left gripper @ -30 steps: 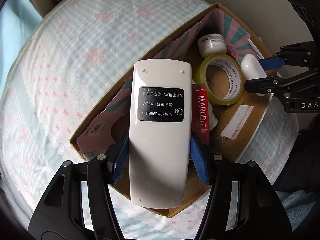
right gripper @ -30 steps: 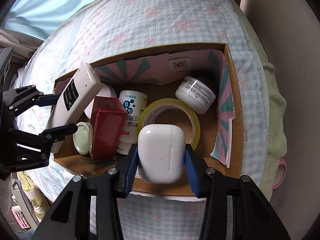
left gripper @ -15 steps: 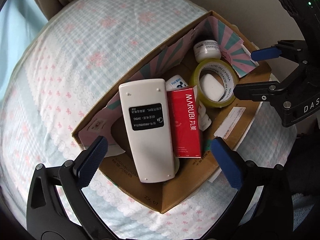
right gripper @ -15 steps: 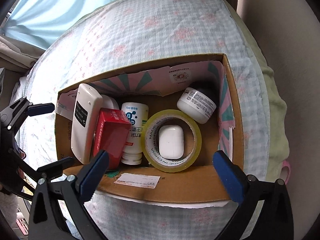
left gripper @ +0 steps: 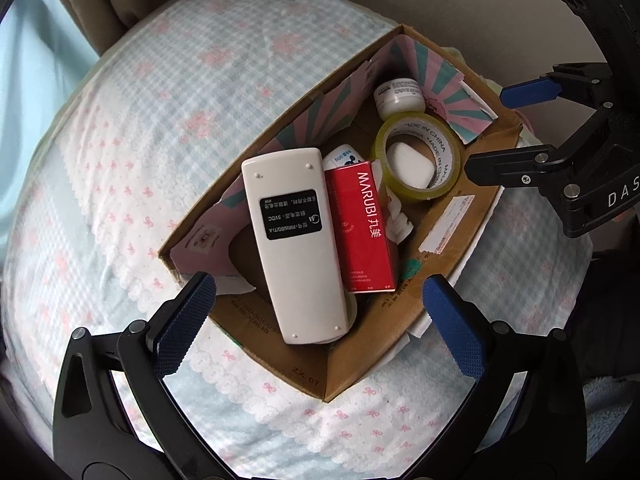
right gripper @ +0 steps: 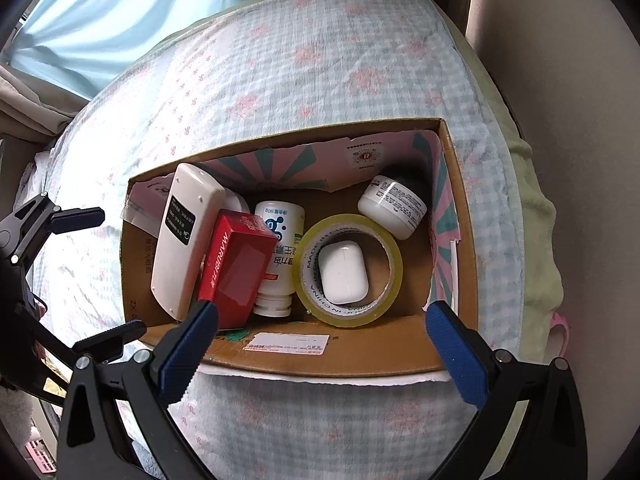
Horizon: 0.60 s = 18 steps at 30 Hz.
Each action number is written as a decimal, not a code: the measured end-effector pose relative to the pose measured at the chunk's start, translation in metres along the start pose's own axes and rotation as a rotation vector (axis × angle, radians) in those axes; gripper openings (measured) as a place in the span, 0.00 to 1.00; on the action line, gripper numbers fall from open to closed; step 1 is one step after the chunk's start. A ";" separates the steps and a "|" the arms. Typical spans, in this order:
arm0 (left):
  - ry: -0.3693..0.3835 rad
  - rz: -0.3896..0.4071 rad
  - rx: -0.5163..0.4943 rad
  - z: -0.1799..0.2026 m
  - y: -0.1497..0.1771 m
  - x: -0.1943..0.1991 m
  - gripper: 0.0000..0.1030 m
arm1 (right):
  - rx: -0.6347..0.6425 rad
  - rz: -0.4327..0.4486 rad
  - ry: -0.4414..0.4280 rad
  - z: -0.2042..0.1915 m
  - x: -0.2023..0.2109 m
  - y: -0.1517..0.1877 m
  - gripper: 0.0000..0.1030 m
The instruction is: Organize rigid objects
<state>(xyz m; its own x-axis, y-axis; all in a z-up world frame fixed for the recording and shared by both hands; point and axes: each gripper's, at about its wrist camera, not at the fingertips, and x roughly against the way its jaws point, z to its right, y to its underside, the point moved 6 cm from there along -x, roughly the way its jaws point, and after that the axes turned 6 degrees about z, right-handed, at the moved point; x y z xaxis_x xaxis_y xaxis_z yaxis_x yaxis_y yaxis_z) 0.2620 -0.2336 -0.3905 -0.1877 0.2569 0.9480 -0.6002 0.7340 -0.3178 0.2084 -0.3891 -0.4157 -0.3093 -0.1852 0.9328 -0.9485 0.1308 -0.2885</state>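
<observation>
While both tools gape, remote [left gripper: 294, 240] in box [left gripper: 460, 248] (apart).

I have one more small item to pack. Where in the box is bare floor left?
Bare cardboard box floor shows between the tape roll, white jar and right wall. The left half is crowded: remote, red carton, bottle.

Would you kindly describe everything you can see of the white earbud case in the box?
The white earbud case is a small, smooth, rounded-corner case that looks like glossy plastic, shut, with a faint lid seam. It lies flat on the cardboard box floor, inside the hole of the yellowish tape roll, which rings it. Neither tool touches it; both stand open above the box.
</observation>
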 end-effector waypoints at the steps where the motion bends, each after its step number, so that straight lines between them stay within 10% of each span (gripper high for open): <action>1: -0.001 0.006 0.003 0.000 0.001 0.005 1.00 | 0.001 0.007 0.005 -0.002 0.005 0.000 1.00; 9: -0.030 0.156 0.101 -0.023 0.011 0.098 1.00 | 0.031 0.101 0.040 -0.048 0.079 -0.013 1.00; 18: -0.275 0.513 0.293 -0.079 0.059 0.307 1.00 | 0.063 0.395 0.007 -0.163 0.238 -0.022 1.00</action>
<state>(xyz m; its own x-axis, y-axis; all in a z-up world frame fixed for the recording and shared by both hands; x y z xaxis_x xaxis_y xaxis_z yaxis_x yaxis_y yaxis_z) 0.2301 -0.0621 -0.1192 -0.6756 0.3301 0.6593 -0.5616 0.3489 -0.7502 0.1671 -0.2778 -0.1518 -0.6510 -0.1257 0.7486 -0.7589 0.1306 -0.6380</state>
